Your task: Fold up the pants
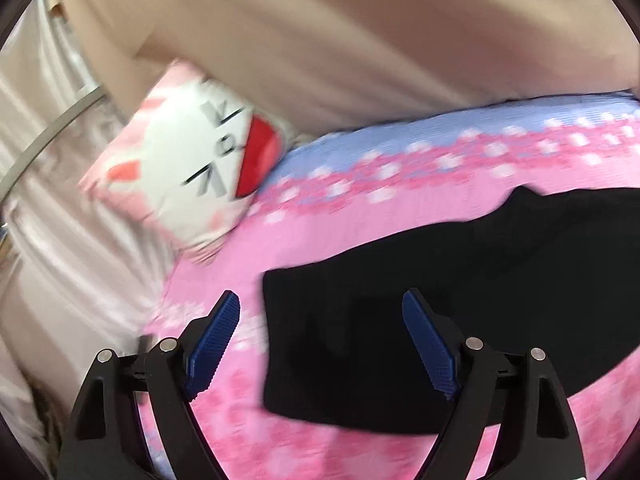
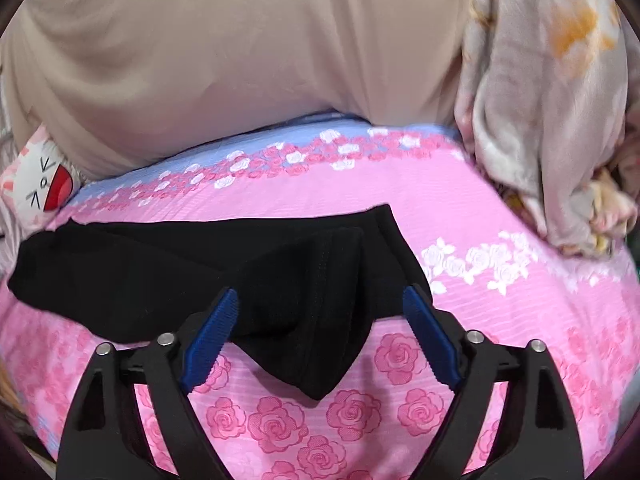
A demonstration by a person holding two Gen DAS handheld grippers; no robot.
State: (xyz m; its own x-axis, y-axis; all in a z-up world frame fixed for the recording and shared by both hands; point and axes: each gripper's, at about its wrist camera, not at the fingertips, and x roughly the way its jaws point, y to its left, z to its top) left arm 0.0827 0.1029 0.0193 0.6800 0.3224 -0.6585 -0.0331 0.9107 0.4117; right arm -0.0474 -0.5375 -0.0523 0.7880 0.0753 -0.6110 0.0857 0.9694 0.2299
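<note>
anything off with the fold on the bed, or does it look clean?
Not quite clean. On the black pants, the end by the right gripper bunches into a raised ridge, and a pointed corner hangs past the straight edge onto the pink rose bedspread. The other end lies flat. Both grippers are open, nothing held.

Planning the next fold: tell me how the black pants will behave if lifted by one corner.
The black pants will likely droop limply: they lie flat in soft folds on the pink floral bedspread. Probably light, being thin fabric. The loose layered corner near the right gripper may unfold when raised.
</note>
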